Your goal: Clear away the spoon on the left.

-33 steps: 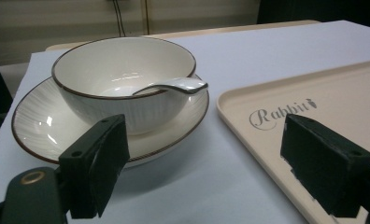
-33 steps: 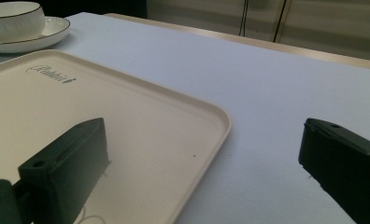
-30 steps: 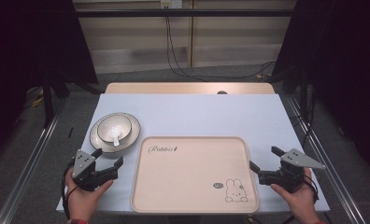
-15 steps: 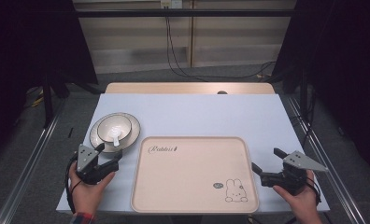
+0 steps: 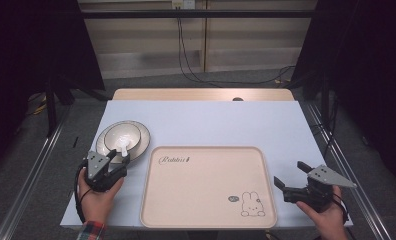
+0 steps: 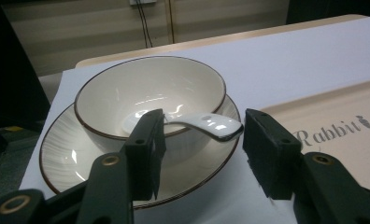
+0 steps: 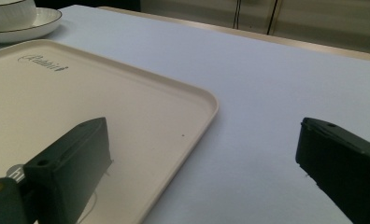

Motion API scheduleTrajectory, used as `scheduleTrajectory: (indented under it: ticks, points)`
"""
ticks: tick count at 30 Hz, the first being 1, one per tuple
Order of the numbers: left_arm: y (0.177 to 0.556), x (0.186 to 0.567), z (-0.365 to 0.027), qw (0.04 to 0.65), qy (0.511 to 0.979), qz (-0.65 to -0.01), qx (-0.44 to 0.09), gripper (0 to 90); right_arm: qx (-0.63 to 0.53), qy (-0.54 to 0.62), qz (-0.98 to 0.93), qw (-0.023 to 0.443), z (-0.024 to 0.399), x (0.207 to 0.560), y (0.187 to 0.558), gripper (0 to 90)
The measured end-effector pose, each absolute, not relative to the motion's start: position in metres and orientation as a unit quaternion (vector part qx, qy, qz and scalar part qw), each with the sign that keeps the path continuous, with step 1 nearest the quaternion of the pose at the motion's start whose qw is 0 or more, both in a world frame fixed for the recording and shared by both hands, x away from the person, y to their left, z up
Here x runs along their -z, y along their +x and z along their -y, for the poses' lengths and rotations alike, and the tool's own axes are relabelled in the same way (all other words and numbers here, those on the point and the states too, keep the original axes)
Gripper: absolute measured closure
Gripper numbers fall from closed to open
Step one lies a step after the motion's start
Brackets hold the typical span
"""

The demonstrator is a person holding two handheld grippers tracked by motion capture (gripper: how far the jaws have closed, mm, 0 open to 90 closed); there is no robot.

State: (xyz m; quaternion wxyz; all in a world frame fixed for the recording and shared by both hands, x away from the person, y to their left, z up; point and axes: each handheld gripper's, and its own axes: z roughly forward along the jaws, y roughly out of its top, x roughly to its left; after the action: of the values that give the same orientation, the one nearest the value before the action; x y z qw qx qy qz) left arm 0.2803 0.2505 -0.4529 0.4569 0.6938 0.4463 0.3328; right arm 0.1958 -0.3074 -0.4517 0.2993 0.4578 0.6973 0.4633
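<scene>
At the near edge of the worktop [image 5: 211,120], the person's left hand [image 5: 97,200] holds the left claw [image 5: 120,161] at the near rim of a plate [image 5: 143,135]. Its jaws have just been closing, yet a clear gap remains between them. In the left claw's own view, the handle of a white spoon [image 6: 206,126] juts out over the bowl's rim into that gap; the left jaw stands just at the handle's side, the right jaw a little apart from its tip. Whether either pad presses on the handle cannot be told, so the claw counts as partly open around the spoon.

At the near right, the right hand [image 5: 326,215] holds the right claw [image 5: 289,177] low beside the right edge of the tray [image 5: 206,220]. Its jaws stand wide apart with nothing between them; in the right claw's view one jaw hovers over the tray's corner and the other over bare worktop.

The beige tray lies flat in the middle, marked with the word "Rabbit" at its far left and a small rabbit drawing [image 5: 250,205] at its near right.

Just beyond the left claw, the cream bowl [image 5: 117,136] with a dark rim sits on the plate, left of the tray. The spoon rests inside the bowl, its handle toward the person.
</scene>
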Motion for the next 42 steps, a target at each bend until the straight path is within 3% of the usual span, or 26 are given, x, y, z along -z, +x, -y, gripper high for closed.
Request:
scheduleTrajectory:
  ticks: [15, 29, 42]
  points:
    - [0.280, 0.448, -0.262, 0.475, 0.673, -0.474, -0.311, 72.3, -0.468, 0.452, -0.701, 0.293, 0.306, 0.452, 0.196, 3.4]
    - [0.282, 0.445, -0.272, 0.499, 0.653, -0.493, -0.288, 84.7, -0.473, 0.450, -0.701, 0.288, 0.305, 0.452, 0.196, 3.7]
    - [0.292, 0.446, -0.265, 0.498, 0.654, -0.489, -0.292, 80.3, -0.475, 0.447, -0.701, 0.287, 0.306, 0.452, 0.195, 3.7]
